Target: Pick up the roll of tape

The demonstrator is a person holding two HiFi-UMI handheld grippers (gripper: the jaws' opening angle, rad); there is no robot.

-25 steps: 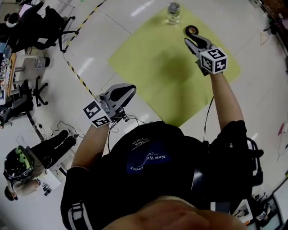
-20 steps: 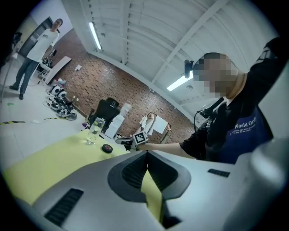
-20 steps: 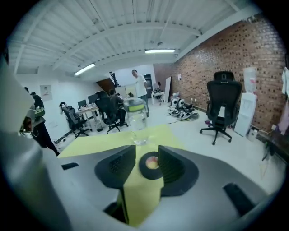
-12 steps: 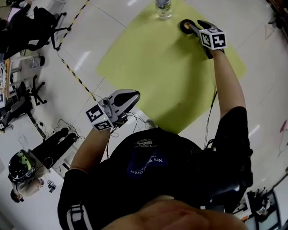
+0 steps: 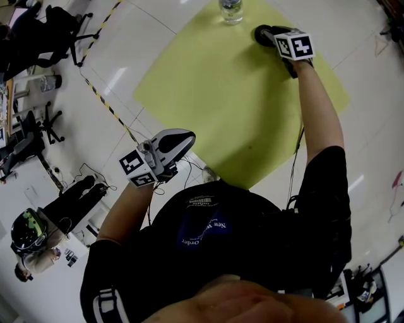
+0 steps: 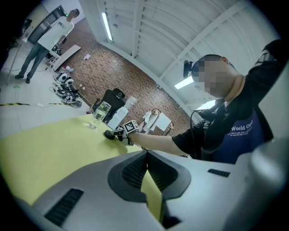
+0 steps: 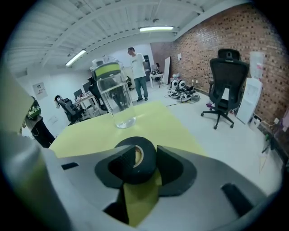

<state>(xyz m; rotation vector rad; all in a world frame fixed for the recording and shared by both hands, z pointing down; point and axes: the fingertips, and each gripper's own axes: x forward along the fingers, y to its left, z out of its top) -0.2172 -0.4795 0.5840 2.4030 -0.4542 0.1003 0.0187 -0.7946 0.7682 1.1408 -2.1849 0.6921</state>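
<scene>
- Head view: the roll of tape (image 5: 259, 33) lies near the far edge of a yellow-green mat (image 5: 214, 94) on the floor, just beside a clear bottle (image 5: 231, 11). The right gripper (image 5: 268, 36) reaches down with its tips at the roll. The left gripper (image 5: 186, 137) hangs near the person's body, well apart.
- Left gripper view: its jaws are pressed together with nothing between them, so it looks idle.
- Right gripper view: the roll sits between the black pads (image 7: 174, 164). The jaws have just been closing, wide but seemingly touching both sides. I'd call this the grasp itself; next comes a firm squeeze, then a straight lift clear of the bottle.
</scene>
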